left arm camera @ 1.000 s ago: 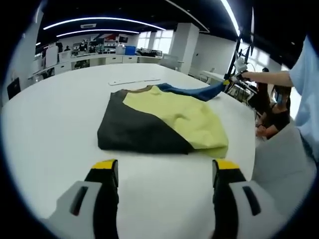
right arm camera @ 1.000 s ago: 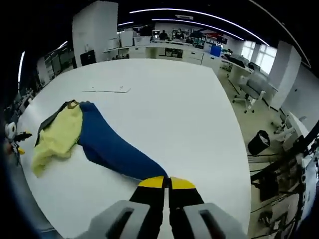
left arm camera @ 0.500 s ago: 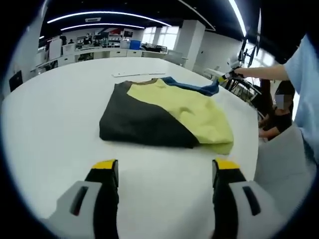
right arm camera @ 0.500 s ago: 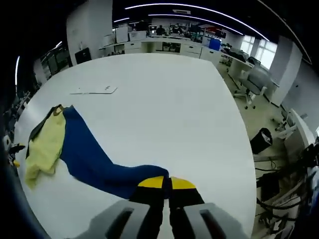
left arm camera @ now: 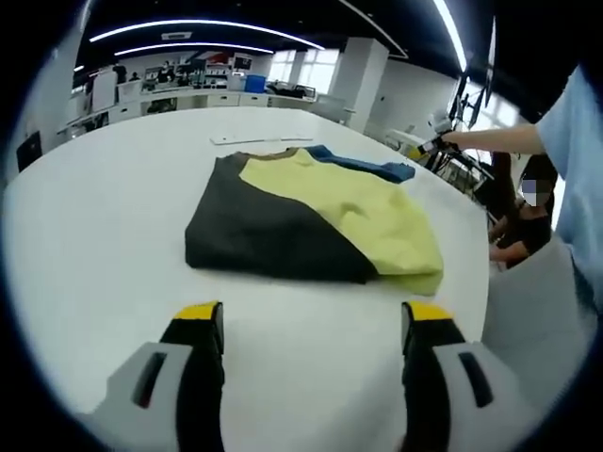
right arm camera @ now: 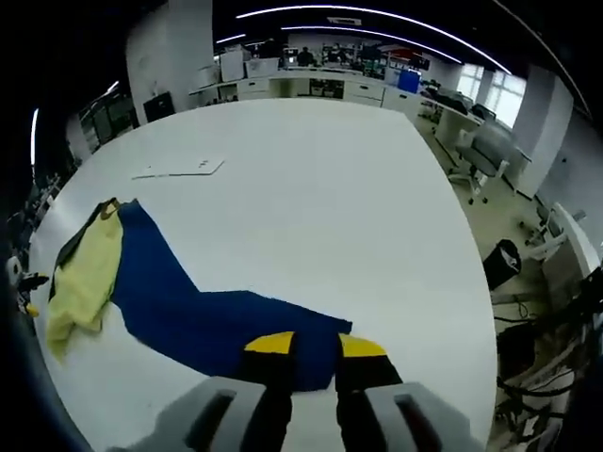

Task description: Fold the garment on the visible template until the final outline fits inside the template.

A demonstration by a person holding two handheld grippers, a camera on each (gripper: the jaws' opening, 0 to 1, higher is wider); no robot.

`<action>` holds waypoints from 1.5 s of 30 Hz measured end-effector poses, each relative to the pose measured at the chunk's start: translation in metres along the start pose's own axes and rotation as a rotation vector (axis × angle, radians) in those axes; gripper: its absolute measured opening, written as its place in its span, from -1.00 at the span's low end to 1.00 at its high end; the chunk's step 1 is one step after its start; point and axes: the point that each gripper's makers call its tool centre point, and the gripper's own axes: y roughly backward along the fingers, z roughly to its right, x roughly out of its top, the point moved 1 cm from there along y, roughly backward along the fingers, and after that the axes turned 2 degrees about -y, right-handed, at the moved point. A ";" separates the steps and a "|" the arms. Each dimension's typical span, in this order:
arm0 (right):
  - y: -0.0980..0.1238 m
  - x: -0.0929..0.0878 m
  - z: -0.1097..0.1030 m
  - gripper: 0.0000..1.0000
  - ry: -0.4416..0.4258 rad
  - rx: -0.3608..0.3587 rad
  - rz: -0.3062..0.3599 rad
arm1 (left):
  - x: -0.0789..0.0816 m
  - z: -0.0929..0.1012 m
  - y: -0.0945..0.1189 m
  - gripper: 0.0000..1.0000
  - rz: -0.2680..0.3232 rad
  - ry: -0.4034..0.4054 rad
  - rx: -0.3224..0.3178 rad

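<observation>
The garment (left arm camera: 311, 212) lies partly folded on the white table (left arm camera: 94, 217), a black panel at the left, yellow across the middle, a blue part at the far side. My left gripper (left arm camera: 311, 315) hovers open in front of it, nothing between its fingers. In the right gripper view the blue part (right arm camera: 207, 315) is spread flat toward me, with the yellow part (right arm camera: 85, 282) at the left. My right gripper (right arm camera: 316, 347) stands open over the blue edge, jaws a little apart. A thin white sheet (right arm camera: 179, 168) lies beyond the garment.
A person's light blue sleeve (left arm camera: 575, 141) reaches in from the right of the left gripper view, and another person sits behind (left arm camera: 528, 198). Off the table's far edge stand office chairs (right arm camera: 490, 151) and a black bin (right arm camera: 506, 259). Broad bare tabletop (right arm camera: 311, 179) stretches beyond the garment.
My right gripper went from shut on the blue cloth to open. The blue part, pulled out long, now lies flat on the table. The left gripper stayed put and open.
</observation>
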 end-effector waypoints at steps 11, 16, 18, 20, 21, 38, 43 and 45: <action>0.001 -0.024 -0.007 -0.44 -0.124 0.033 -0.009 | -0.004 -0.001 0.001 0.48 -0.003 0.006 0.001; -0.005 -0.029 0.002 -0.44 -0.155 0.039 -0.012 | -0.005 -0.001 0.002 0.48 -0.005 0.009 0.003; -0.008 -0.031 0.003 -0.44 -0.171 0.046 -0.007 | -0.006 -0.001 0.002 0.48 -0.007 0.012 0.004; -0.012 -0.034 0.005 -0.43 -0.188 0.052 -0.005 | -0.008 -0.001 0.002 0.48 -0.011 0.013 0.003; -0.014 -0.036 0.006 -0.43 -0.194 0.053 -0.011 | -0.008 -0.001 0.002 0.48 -0.011 0.013 0.005; -0.007 -0.036 -0.002 -1.00 -0.204 0.090 0.000 | -0.009 0.001 0.003 0.48 0.003 0.019 0.005; 0.004 -0.038 0.001 -1.00 -0.224 0.080 0.007 | -0.008 0.000 0.004 0.48 0.009 0.020 0.008; 0.008 -0.037 0.002 -1.00 -0.240 0.081 0.015 | -0.008 0.000 0.004 0.48 0.010 0.020 0.007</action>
